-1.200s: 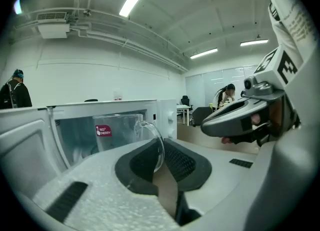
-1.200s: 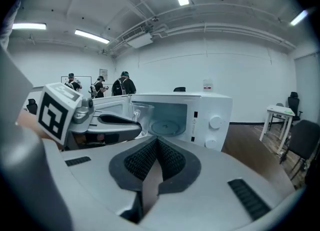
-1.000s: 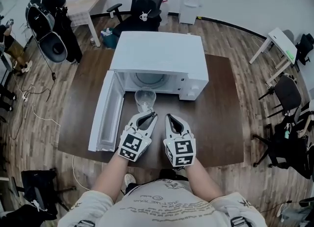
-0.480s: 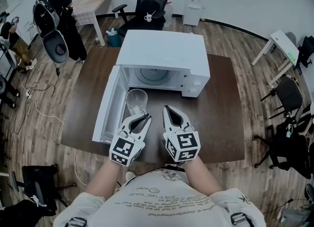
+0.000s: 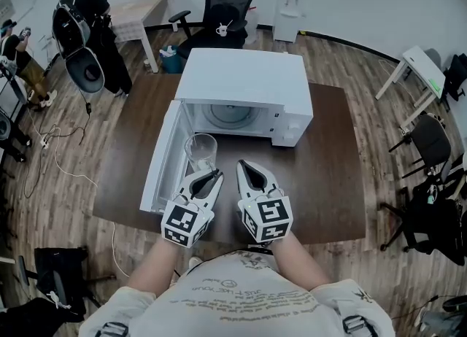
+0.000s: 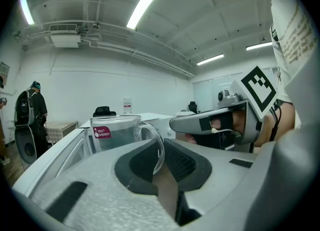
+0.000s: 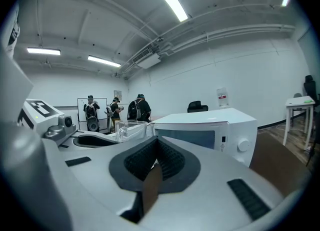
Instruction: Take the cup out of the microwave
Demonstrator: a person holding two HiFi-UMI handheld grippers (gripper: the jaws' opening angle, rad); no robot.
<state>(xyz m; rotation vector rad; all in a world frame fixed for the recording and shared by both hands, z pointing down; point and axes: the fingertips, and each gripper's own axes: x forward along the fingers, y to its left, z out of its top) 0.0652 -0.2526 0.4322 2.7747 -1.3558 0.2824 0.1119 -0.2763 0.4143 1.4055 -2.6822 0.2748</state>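
Cup pulled nearer, left gripper fingers pinching its handle; right gripper level, fingers together.

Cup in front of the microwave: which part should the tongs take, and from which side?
The handle, from the person's side: its thin loop sticks out toward the left tongs, which pinch it; the cup body is wide, smooth glass.

support: dark brown table, stood on a wood plank floor | on it: white microwave, sat on the far half | its door: swung open leftward over the tabletop
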